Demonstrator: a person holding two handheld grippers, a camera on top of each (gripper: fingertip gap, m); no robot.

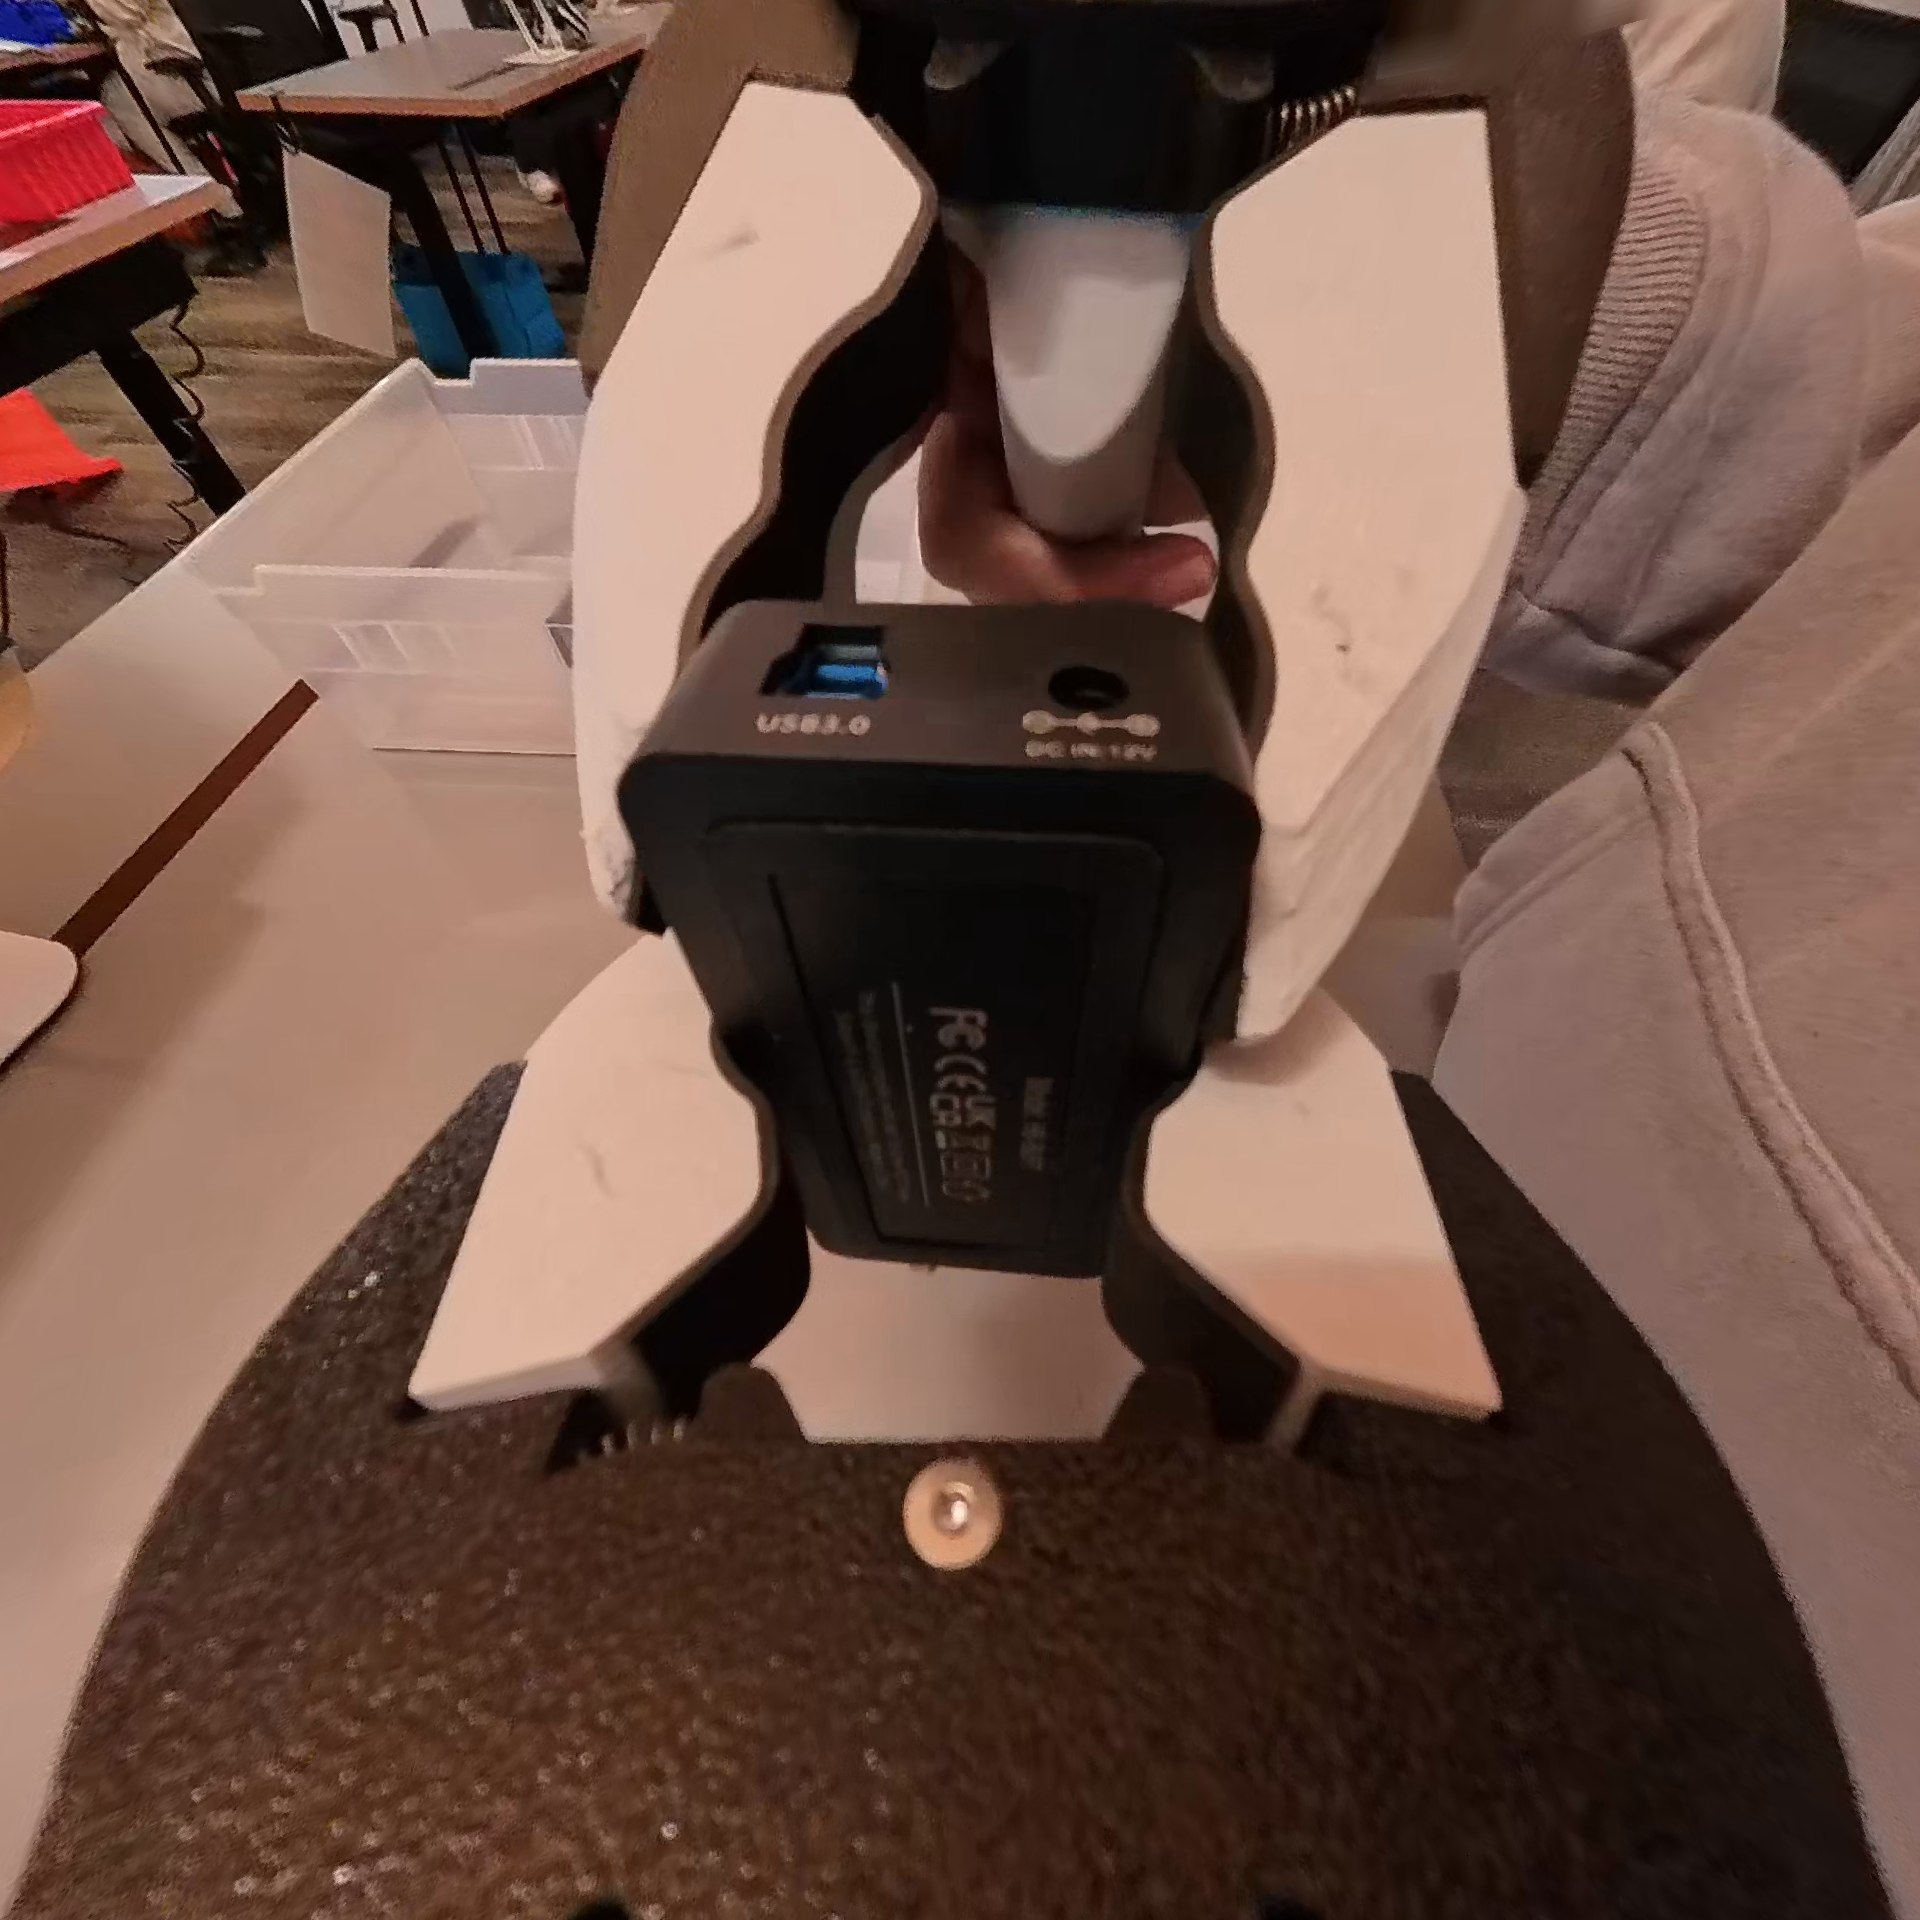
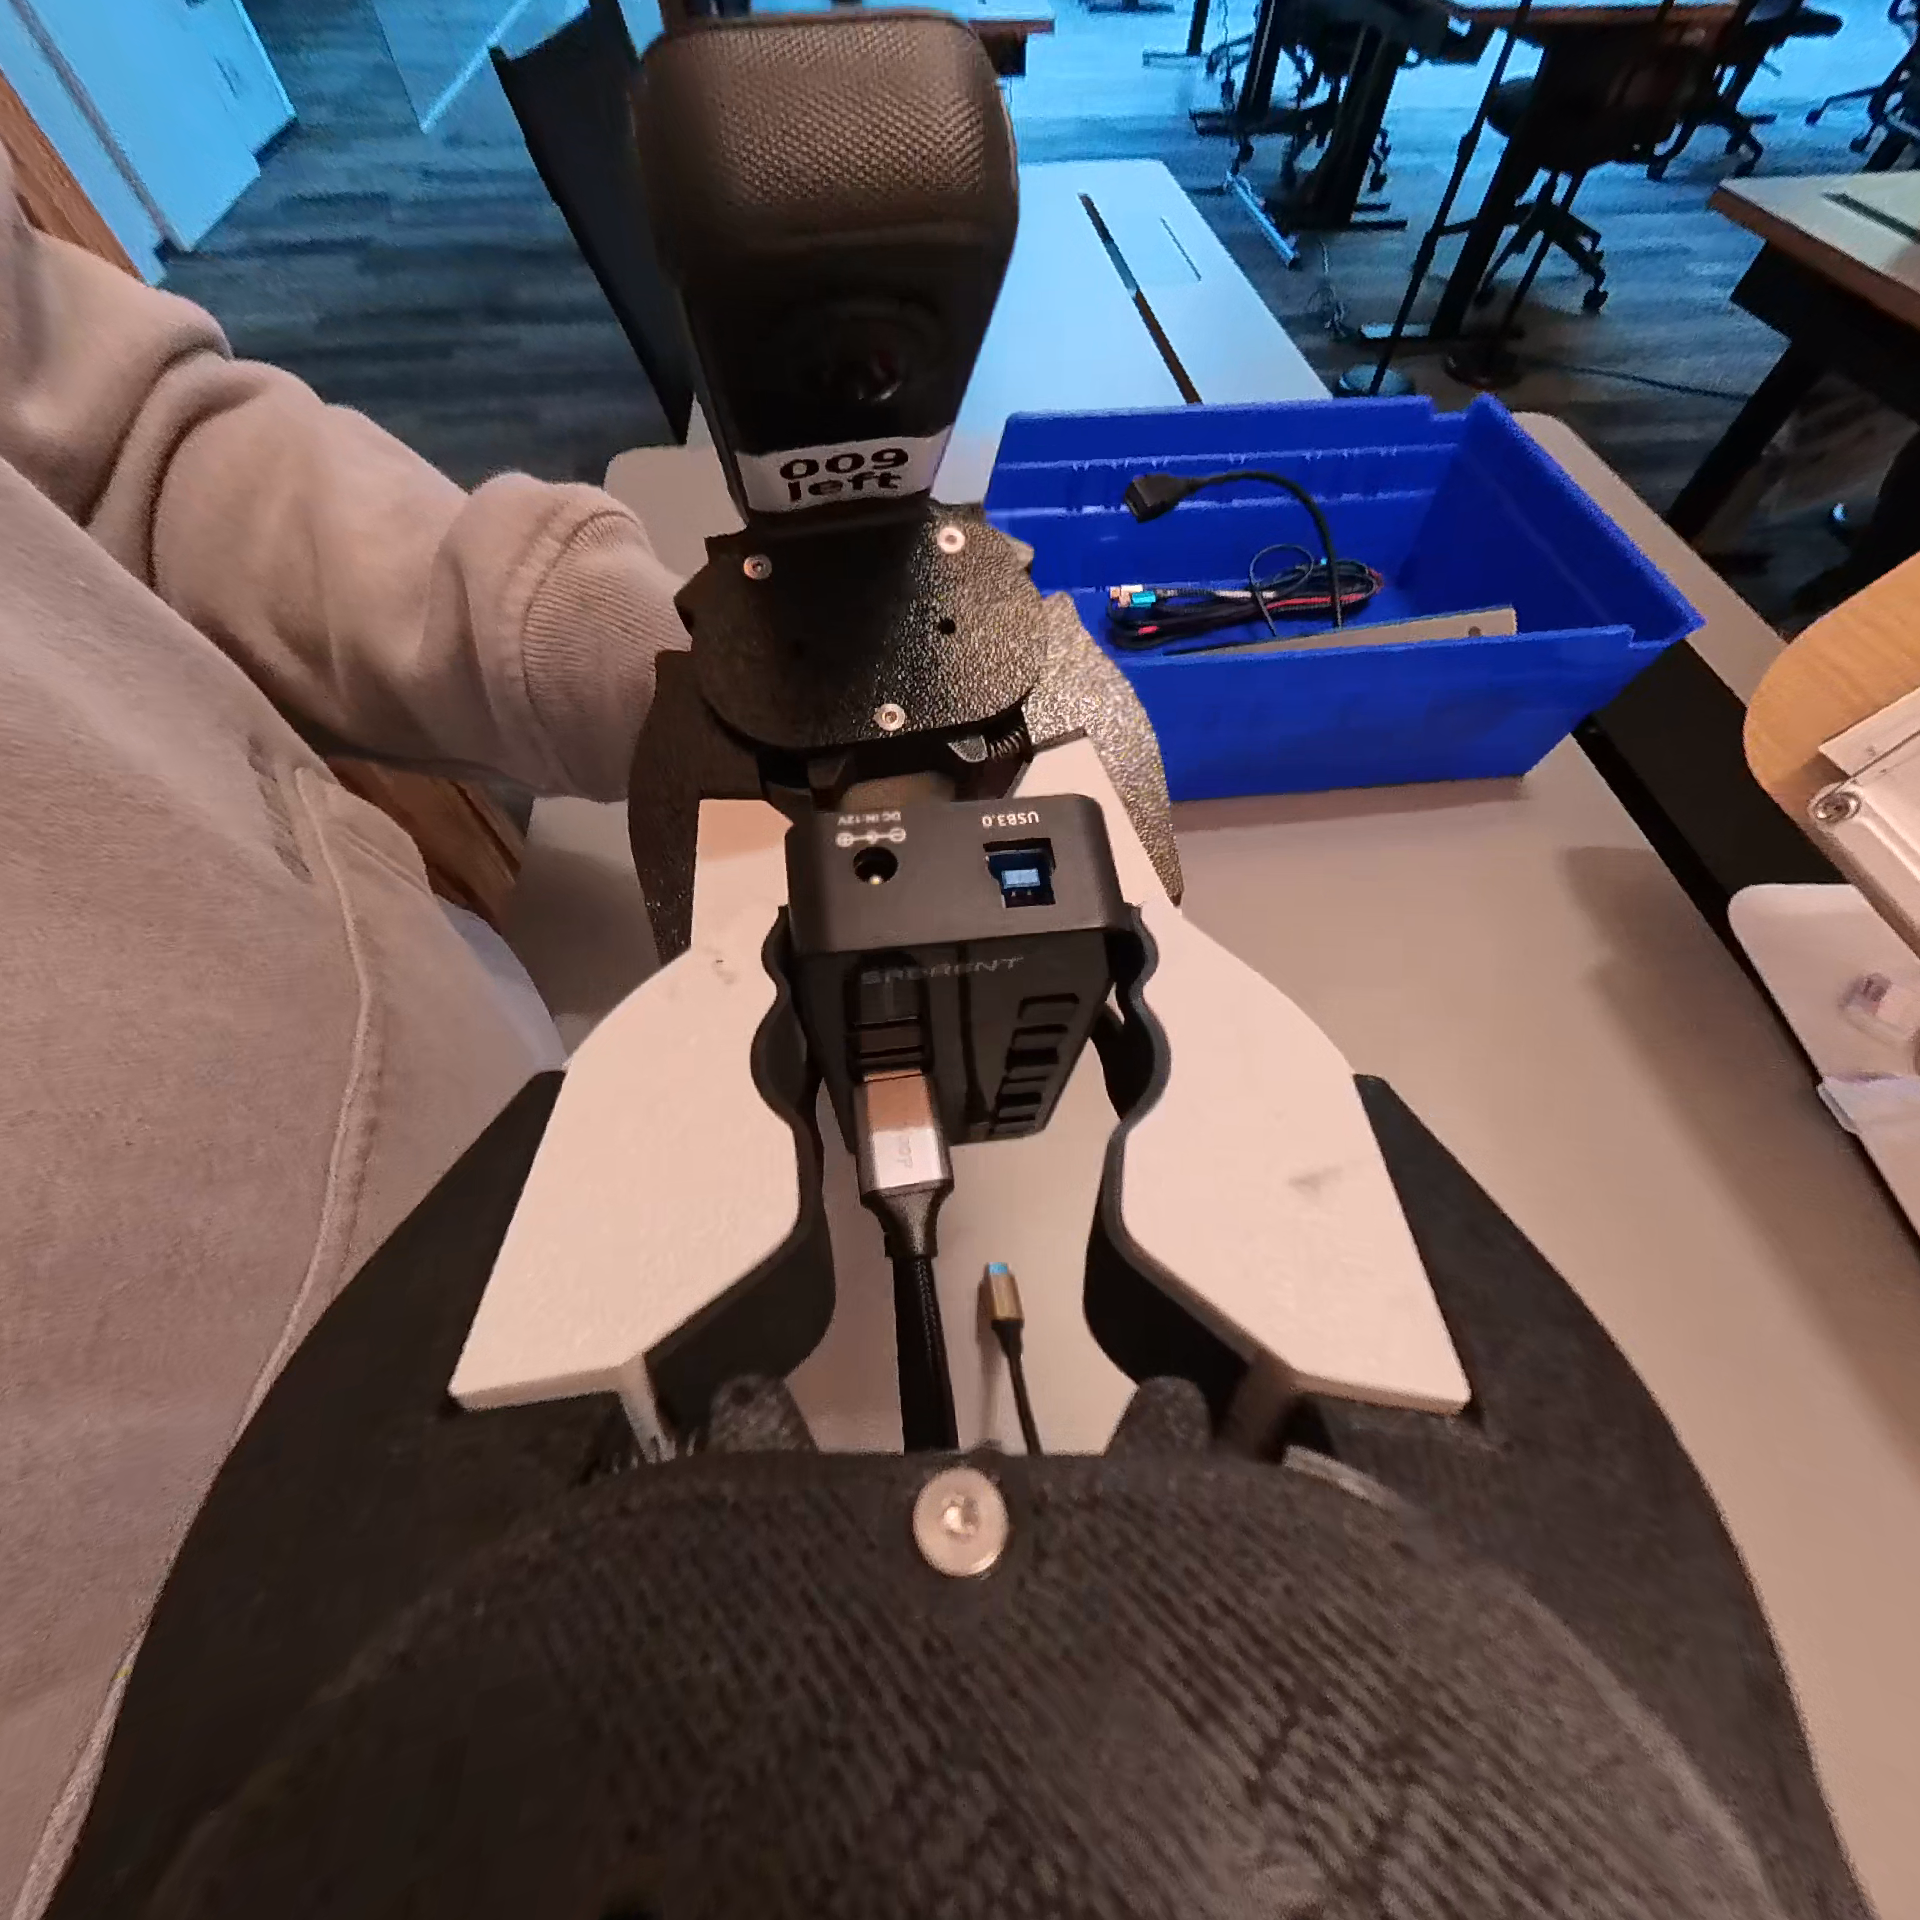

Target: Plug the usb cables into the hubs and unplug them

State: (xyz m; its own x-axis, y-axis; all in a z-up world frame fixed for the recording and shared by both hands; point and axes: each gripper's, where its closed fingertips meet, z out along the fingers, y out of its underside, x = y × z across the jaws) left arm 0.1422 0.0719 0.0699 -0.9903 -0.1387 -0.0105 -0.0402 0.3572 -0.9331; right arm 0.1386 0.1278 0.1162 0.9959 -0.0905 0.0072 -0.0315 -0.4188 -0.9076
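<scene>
In the left wrist view, well to the left of the tongs and far off, we see a red basket (image 1: 52,156) on another desk, and nearer, left of the fingers, a clear plastic bin (image 1: 416,582) on the pale table (image 1: 260,1039). In the middle, the left tongs (image 1: 935,997) are clamped on the black hub (image 1: 966,790). Its labelled underside faces the camera and its end with the blue port points away from us. The right tongs (image 1: 951,925) reach in from the far side, held by a hand (image 1: 1039,540), with a beige sleeve (image 1: 1662,520) to their right. In the right wrist view the same sleeve (image 2: 312,623) fills the space left of the tongs. Straight ahead, the right tongs (image 2: 954,925) stand apart with their tips flush against the two sides of the hub (image 2: 951,997). We cannot tell whether they press on it. Between their fingers, nearer us than the tips, a silver USB plug (image 2: 904,1143) sits in one of the hub's ports, touching neither finger. Its braided cable (image 2: 920,1340) runs back toward the camera. Just right of that cable a small loose connector (image 2: 1003,1294) lies on the table. Beyond the tongs to the right stands a blue bin (image 2: 1558,686) holding coiled cables (image 2: 1247,603).
</scene>
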